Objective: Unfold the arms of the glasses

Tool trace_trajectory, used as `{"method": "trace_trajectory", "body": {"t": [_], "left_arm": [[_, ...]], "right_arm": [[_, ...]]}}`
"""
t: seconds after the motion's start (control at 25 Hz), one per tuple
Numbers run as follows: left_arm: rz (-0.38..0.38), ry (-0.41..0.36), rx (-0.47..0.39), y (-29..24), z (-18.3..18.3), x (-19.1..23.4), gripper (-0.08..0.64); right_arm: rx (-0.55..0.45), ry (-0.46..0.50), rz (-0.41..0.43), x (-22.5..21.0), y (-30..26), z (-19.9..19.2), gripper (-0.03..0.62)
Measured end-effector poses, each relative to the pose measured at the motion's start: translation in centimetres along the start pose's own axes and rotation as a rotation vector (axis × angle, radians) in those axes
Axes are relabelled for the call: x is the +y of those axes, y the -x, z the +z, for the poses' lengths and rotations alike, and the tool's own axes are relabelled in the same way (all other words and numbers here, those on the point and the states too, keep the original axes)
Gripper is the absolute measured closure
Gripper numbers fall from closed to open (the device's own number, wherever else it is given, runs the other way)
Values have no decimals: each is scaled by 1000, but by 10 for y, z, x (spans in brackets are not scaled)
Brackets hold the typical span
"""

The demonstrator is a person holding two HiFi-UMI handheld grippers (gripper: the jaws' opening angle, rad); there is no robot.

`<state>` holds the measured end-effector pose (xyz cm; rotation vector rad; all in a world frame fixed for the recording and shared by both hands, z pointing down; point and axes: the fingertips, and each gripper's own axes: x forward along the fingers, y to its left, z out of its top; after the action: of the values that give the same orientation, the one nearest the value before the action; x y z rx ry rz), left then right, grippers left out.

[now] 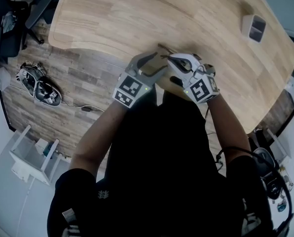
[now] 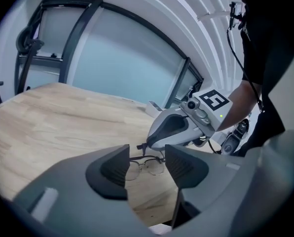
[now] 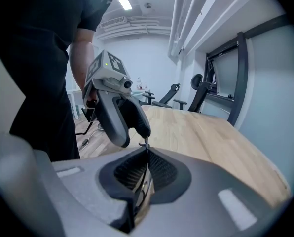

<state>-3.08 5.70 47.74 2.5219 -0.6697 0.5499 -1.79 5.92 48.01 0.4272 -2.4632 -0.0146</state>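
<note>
Wooden table (image 1: 112,14): carries the work, with both grippers above its near edge.
Glasses (image 2: 146,165): thin dark metal frame, lenses facing the left gripper; contact with the table cannot be determined.
Right gripper (image 3: 146,171): fingers clenched on a thin end part of the glasses.
Left gripper (image 1: 161,61): fingers (image 2: 115,169) released and spread wide, glasses just beyond the gap, untouched.

The pale wood-grain table (image 1: 112,14) shows streaks; the dark thin-framed glasses (image 2: 152,159) are near-black; the grey left gripper (image 1: 159,62) and grey right gripper (image 1: 170,58) bear black-and-white squares.
</note>
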Motion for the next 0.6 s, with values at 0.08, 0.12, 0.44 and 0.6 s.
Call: {"method": "trace_trajectory", "body": {"t": [0.08, 0.12, 0.44, 0.6], "left_arm": [[-59, 3, 4, -6, 2, -11, 324], [-80, 3, 5, -8, 3, -15, 324], [-169, -4, 17, -17, 12, -37, 325], [-224, -35, 28, -21, 19, -54, 341]], "right_arm": [[-18, -4, -5, 0, 4, 1, 578], [-25, -7, -7, 1, 6, 1, 578], [-59, -30, -21, 2, 24, -3, 577], [-45, -37, -35, 5, 36, -11, 555]]}}
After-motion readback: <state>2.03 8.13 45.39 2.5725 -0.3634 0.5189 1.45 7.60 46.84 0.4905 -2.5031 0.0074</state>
